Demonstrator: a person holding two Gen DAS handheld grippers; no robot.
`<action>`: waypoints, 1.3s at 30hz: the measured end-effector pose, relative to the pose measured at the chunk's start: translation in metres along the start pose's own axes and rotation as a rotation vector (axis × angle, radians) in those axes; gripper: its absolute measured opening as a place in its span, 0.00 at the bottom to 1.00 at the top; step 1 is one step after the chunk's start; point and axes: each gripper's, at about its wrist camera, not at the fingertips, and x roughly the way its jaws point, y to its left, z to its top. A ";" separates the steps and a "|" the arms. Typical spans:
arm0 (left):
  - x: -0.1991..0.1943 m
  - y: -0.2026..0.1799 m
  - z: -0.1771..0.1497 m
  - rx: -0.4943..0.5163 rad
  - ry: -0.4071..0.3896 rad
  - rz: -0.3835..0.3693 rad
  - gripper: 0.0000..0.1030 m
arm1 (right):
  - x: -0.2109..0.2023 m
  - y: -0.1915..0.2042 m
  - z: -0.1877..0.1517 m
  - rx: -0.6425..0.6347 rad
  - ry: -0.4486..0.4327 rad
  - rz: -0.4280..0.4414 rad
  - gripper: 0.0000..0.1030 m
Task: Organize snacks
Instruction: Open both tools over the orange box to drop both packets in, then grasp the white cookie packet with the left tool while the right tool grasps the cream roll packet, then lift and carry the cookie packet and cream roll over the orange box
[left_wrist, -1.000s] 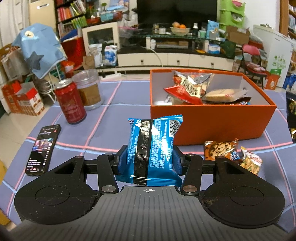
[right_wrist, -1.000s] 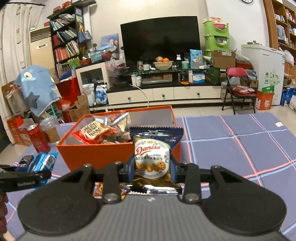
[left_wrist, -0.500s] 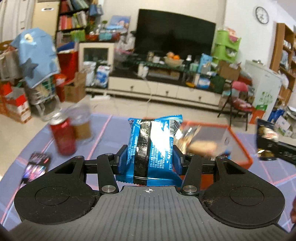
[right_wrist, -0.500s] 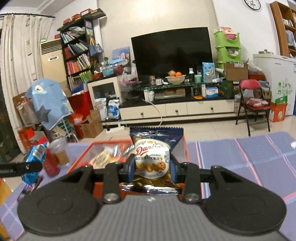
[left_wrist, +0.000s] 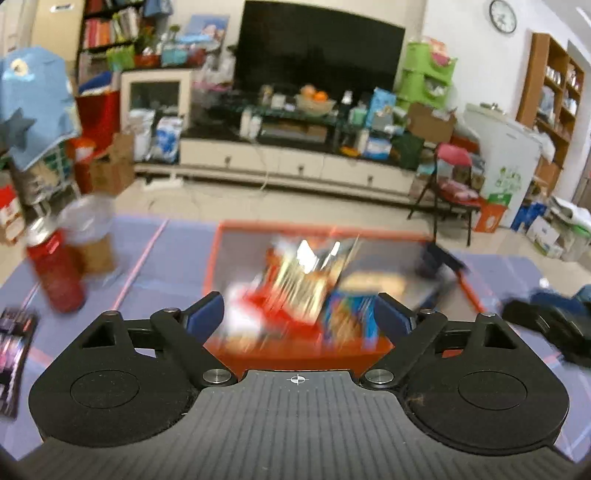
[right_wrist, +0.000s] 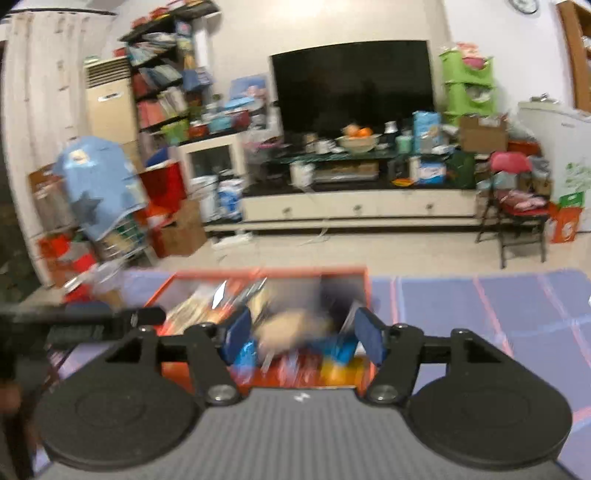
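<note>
An orange box (left_wrist: 229, 240) sits on the purple checked tablecloth, holding several snack packets, all blurred by motion. My left gripper (left_wrist: 298, 314) is open and empty above the box's near wall. A blue packet (left_wrist: 351, 317) shows blurred in the box just beyond it. My right gripper (right_wrist: 303, 332) is open and empty over the same box (right_wrist: 269, 271). A blurred dark and tan packet (right_wrist: 291, 325) lies in the box between its fingers. The right gripper shows at the right edge of the left wrist view (left_wrist: 546, 321).
A red can (left_wrist: 55, 280) and a clear jar (left_wrist: 92, 240) stand on the table left of the box. A phone (left_wrist: 14, 350) lies near the left edge. A TV stand, shelves and a red chair stand on the floor beyond.
Both grippers have opened. The blue packet has left my left gripper and the Danisa cookie bag has left my right; both grippers moved over the orange box.
</note>
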 end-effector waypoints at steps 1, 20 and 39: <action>-0.008 0.006 -0.011 -0.012 0.012 0.004 0.84 | -0.012 0.004 -0.019 -0.009 0.032 0.031 0.68; -0.026 -0.042 -0.119 0.187 0.228 -0.119 0.73 | -0.008 -0.005 -0.128 -0.100 0.366 -0.088 0.33; -0.020 -0.061 -0.115 0.259 0.223 -0.104 0.46 | -0.029 -0.005 -0.106 -0.093 0.217 -0.066 0.39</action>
